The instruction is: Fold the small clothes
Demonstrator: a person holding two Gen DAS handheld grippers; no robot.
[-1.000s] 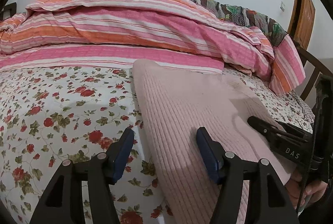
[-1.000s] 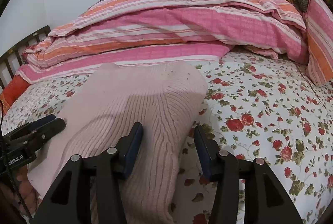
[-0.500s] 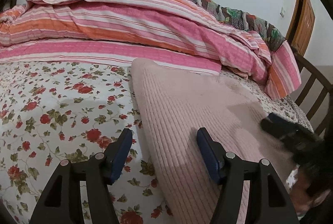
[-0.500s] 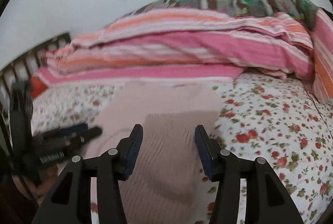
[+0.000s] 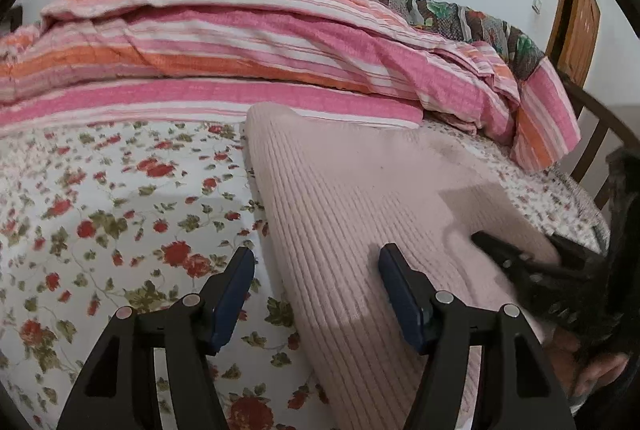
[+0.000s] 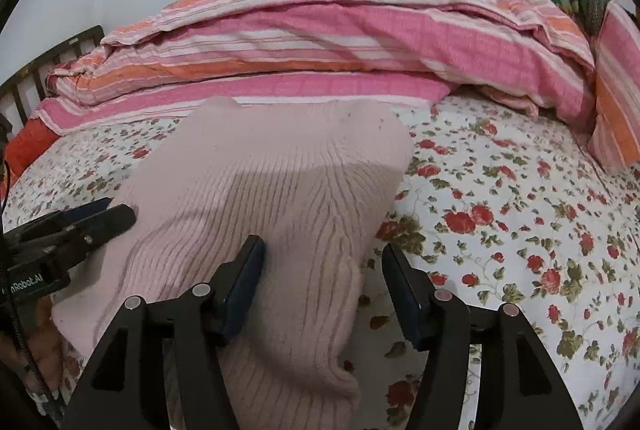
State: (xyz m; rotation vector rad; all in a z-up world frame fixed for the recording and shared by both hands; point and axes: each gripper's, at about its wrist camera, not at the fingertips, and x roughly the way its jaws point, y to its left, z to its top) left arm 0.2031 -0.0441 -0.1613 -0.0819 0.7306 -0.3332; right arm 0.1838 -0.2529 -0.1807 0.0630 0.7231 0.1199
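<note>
The pink ribbed knit garment (image 6: 256, 198) looks soft and limp, so it is best pinched at a near hem edge. Left gripper (image 5: 316, 294) and right gripper (image 6: 322, 282) both gape wide, holding nothing.

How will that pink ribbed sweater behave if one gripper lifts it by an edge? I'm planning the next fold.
The pink ribbed sweater will probably go floppy: it already lies in soft rolls and bumps on the floral bedsheet. Its thick knit looks fairly heavy for its size, so it would likely sag and stretch. The fuzzy ribs should not slip easily in the open right gripper.
</note>
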